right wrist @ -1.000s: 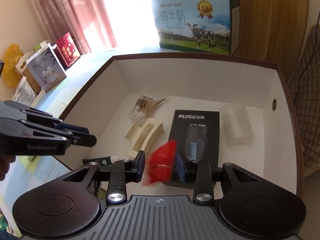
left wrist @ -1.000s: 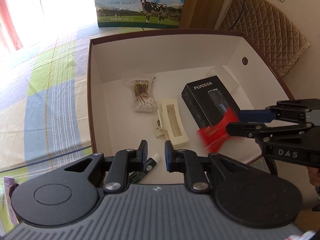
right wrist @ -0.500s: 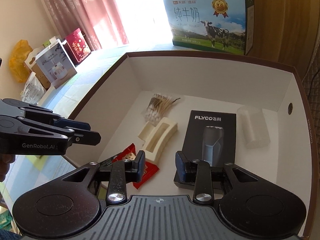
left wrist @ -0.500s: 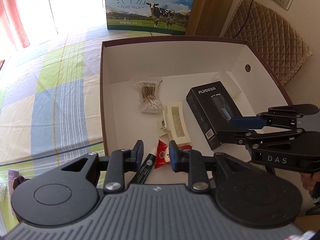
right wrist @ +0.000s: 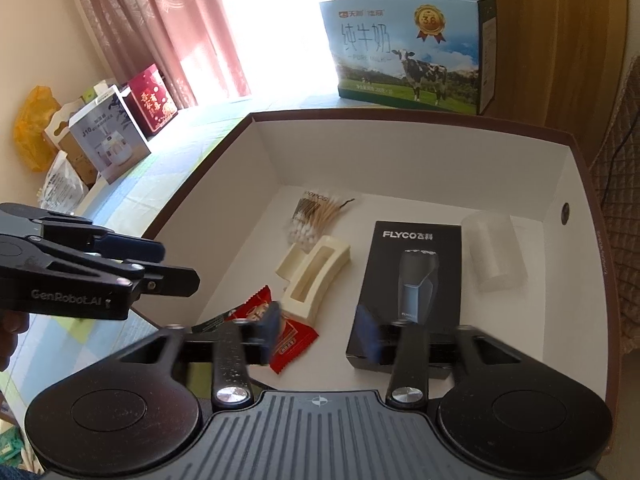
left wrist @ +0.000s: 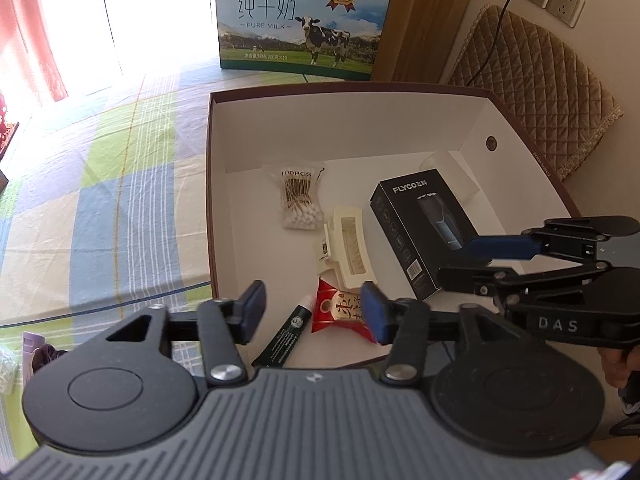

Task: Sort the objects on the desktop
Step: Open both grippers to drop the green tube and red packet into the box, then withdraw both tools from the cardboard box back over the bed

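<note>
Glossy red snack packet [left wrist: 340, 312] flat inside white-lined cardboard box [left wrist: 320, 128].
Left gripper [left wrist: 313, 312] and right gripper [right wrist: 318, 334] spread wide, empty; beside packet, matte black shaver carton [right wrist: 412, 276], ribbed cream hair claw [right wrist: 316, 270].

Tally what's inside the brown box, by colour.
Black: 2, shaver box, tube
Cream: 1, hair claw clip
Red: 1, snack packet
White or clear: 2, cotton swab bag, translucent roll
Total: 6
</note>
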### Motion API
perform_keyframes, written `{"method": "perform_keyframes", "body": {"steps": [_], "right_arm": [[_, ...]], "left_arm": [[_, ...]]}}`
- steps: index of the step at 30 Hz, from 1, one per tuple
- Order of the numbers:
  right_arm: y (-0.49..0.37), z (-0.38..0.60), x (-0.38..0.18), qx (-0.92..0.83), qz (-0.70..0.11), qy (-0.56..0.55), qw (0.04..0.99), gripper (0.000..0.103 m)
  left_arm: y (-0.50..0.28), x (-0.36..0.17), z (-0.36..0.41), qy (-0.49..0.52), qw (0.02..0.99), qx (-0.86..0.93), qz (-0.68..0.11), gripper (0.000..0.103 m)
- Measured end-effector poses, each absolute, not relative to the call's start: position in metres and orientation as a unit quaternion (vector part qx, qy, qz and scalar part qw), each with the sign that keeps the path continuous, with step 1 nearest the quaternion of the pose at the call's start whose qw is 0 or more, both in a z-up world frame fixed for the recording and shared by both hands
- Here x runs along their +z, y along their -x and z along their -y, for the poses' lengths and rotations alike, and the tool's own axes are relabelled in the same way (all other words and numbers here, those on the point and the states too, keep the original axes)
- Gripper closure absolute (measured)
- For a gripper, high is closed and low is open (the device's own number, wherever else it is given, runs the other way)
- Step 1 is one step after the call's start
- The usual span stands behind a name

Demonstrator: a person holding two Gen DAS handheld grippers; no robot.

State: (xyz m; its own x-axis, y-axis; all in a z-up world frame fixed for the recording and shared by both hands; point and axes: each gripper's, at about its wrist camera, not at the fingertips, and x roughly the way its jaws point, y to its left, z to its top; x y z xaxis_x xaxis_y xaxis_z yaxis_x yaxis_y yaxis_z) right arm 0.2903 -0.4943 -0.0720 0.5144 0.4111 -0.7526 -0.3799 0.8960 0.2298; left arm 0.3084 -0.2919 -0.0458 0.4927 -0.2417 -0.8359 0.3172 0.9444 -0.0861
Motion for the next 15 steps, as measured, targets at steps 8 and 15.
{"method": "perform_keyframes", "body": {"steps": [8, 15], "right_arm": [[-0.279, 0.496, -0.063, 0.191, -0.417, -0.017, 0.889, 0.002], [-0.265, 0.498, -0.056, 0.155, -0.403, -0.017, 0.902, 0.002]], "left_arm": [[-0.297, -0.034, 0.285, -0.034, 0.875, -0.143, -0.461, 0.011], [-0.276, -0.017, 0.271, -0.032, 0.889, -0.129, -0.438, 0.006]]}}
